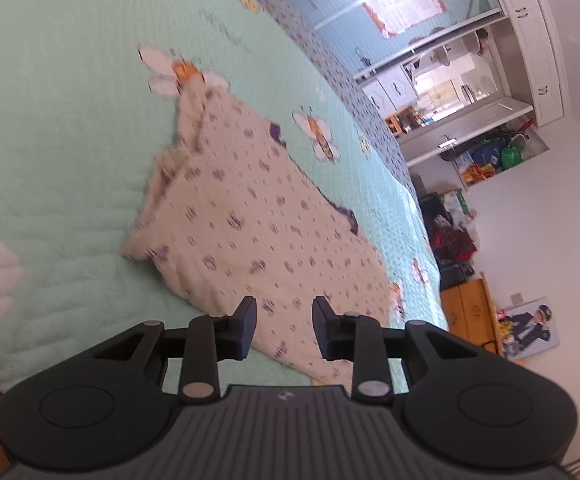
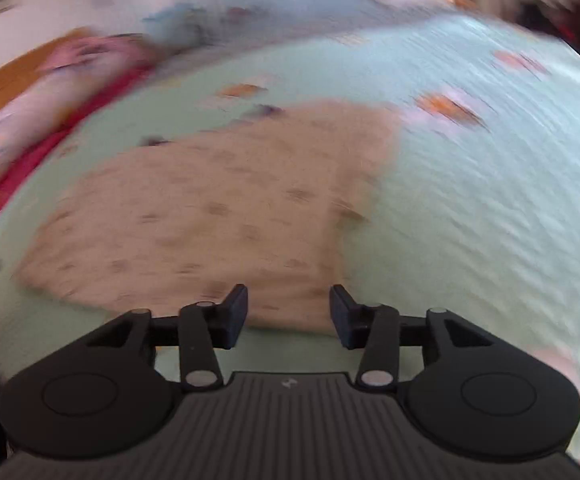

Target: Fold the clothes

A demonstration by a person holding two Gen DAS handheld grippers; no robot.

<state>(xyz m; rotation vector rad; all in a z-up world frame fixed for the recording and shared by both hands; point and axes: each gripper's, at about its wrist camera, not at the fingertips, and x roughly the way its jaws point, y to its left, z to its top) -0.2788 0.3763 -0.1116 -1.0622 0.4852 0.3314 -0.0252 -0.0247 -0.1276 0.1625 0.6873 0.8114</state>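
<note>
A cream garment with small purple prints (image 1: 245, 224) lies spread on a mint green quilted bedspread (image 1: 61, 128). My left gripper (image 1: 284, 312) is open and empty, its fingertips just above the garment's near edge. In the right wrist view the same garment (image 2: 217, 208) is blurred by motion and lies flat ahead. My right gripper (image 2: 288, 304) is open and empty, hovering over the garment's near edge. One narrow part of the garment reaches toward the far end in the left wrist view.
The bedspread (image 2: 490, 200) has bee and flower patches. A pink and red bundle (image 2: 49, 92) lies at the bed's far left in the right wrist view. A white cabinet (image 1: 530, 48), shelves and a wooden chest (image 1: 470, 312) stand beyond the bed.
</note>
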